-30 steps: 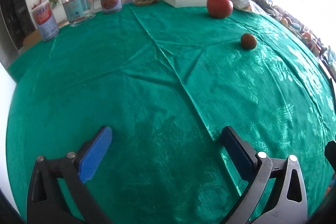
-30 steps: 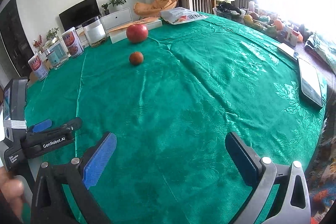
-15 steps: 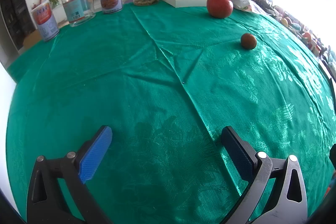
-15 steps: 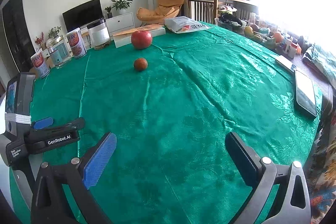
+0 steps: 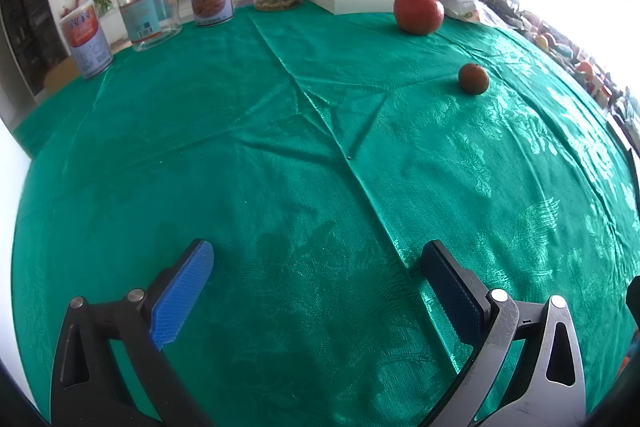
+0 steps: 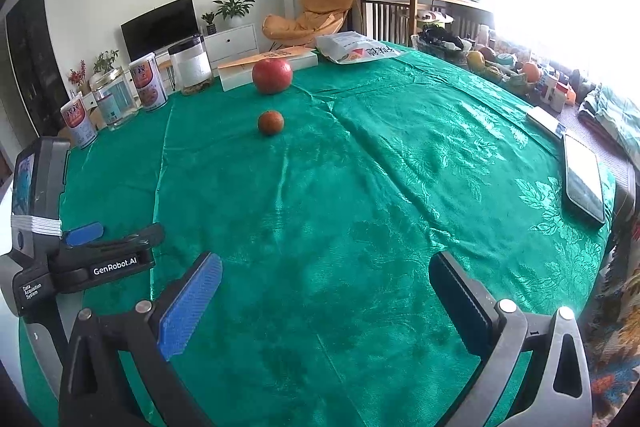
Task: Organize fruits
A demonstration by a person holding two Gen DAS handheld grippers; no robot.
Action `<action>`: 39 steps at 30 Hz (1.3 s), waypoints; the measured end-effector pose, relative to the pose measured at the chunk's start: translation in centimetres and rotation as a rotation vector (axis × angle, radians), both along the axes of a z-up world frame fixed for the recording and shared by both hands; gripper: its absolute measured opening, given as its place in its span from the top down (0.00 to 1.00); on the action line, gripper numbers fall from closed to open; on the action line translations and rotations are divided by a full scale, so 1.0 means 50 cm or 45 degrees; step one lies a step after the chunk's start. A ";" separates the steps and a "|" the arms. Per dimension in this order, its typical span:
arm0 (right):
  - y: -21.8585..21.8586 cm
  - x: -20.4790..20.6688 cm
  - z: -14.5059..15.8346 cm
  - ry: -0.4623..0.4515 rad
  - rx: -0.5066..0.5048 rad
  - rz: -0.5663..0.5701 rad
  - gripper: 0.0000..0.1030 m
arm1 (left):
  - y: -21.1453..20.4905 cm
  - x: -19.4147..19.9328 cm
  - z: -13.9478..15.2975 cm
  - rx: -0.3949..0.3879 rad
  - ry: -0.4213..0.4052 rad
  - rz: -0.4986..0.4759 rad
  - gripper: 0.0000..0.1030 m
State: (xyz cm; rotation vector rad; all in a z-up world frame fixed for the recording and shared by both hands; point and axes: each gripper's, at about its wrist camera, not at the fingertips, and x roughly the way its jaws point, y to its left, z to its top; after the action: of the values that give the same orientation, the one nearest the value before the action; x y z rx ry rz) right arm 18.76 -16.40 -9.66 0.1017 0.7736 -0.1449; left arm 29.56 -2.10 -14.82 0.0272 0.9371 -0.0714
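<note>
Lifting my right gripper slightly higher above the green tablecloth, I kept both grippers spread empty, leaving the pomegranate and small brown fruit far, ungrasped.

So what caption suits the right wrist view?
Open right tool over a green tablecloth, facing a red apple and small orange fruit.

Right tool raised and tilted up, more room visible; person's hand gone from view.

Large red fruit, small brownish fruit nearby
</note>
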 end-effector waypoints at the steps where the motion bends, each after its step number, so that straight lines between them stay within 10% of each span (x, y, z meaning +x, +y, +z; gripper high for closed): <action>1: 0.000 0.000 0.000 0.002 -0.001 0.001 0.00 | 0.000 0.000 0.000 0.000 0.000 0.000 0.00; 39: -0.007 0.002 -0.004 0.021 0.042 -0.006 0.00 | 0.000 0.000 0.000 0.000 0.000 0.000 0.00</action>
State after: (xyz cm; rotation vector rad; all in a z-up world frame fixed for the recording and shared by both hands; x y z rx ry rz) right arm 18.88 -16.76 -9.86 0.1336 0.7926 -0.1377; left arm 29.56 -2.09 -14.83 0.0271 0.9371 -0.0715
